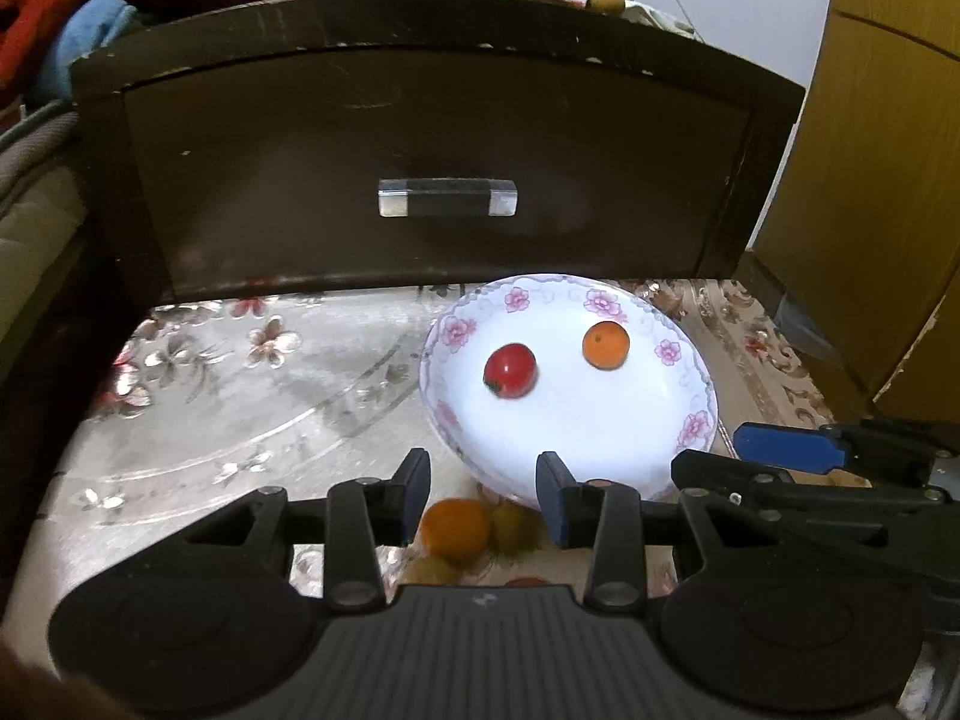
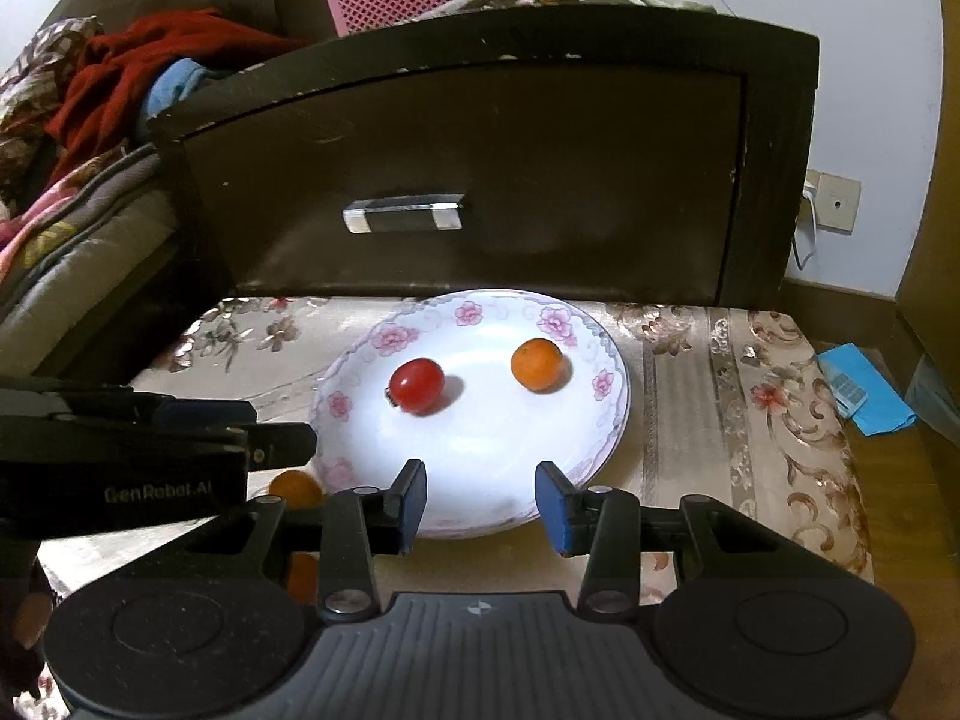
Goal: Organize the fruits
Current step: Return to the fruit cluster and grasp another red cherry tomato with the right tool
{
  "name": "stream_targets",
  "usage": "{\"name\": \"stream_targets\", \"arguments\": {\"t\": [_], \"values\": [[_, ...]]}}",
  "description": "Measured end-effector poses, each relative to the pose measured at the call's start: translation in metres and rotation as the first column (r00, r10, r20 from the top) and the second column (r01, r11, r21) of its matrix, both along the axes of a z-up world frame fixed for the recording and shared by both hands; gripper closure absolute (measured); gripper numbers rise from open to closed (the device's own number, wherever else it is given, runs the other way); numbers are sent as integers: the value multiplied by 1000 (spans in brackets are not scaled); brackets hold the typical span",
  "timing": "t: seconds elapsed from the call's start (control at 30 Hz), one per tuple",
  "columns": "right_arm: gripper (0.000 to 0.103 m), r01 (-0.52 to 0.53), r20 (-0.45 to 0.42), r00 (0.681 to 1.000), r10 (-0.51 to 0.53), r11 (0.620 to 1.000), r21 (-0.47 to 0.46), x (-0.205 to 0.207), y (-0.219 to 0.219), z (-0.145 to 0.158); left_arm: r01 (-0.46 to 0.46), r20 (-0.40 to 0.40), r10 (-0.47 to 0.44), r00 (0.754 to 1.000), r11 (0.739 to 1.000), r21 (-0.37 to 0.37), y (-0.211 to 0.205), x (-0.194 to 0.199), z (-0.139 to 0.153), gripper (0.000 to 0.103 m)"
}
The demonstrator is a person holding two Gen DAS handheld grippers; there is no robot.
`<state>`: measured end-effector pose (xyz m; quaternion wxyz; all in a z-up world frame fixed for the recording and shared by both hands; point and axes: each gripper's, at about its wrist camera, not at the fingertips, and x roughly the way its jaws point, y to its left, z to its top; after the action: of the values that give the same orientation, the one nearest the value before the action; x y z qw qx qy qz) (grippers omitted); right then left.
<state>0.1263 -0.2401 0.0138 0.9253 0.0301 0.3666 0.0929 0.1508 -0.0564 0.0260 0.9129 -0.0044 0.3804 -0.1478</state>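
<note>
A white floral plate point(image 1: 455, 331) point(image 2: 621, 414) sits on the cloth-covered table and holds a red tomato point(image 1: 510, 371) point(image 2: 417, 385) and a small orange point(image 1: 606, 345) point(image 2: 537, 364). Loose fruit lies by the plate's near left rim: an orange one point(image 1: 454, 528) point(image 2: 294, 489) and a greenish one point(image 1: 513, 525). My left gripper point(image 1: 483, 495) point(image 2: 276, 429) hovers over these, open, holding nothing. My right gripper point(image 2: 480, 504) point(image 1: 741, 457) is open above the plate's near rim, also holding nothing.
A dark wooden drawer front point(image 1: 438, 138) with a metal handle point(image 1: 447, 198) stands right behind the plate. Bedding and clothes point(image 2: 108, 96) pile up at the left. A wooden cabinet point(image 1: 888, 180) is at the right, and a blue packet point(image 2: 864, 396) lies on the floor.
</note>
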Motion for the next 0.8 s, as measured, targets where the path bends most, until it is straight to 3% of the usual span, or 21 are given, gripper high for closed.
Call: {"name": "stream_targets", "arguments": {"t": [0.47, 0.8], "values": [[61, -28, -14, 1000, 28, 999, 19, -41, 11, 12, -6, -27, 6, 1000, 1000, 5, 21, -42, 4, 55], [61, -80, -61, 995, 80, 997, 12, -61, 25, 5, -8, -79, 11, 997, 999, 42, 37, -66, -8, 53]]}}
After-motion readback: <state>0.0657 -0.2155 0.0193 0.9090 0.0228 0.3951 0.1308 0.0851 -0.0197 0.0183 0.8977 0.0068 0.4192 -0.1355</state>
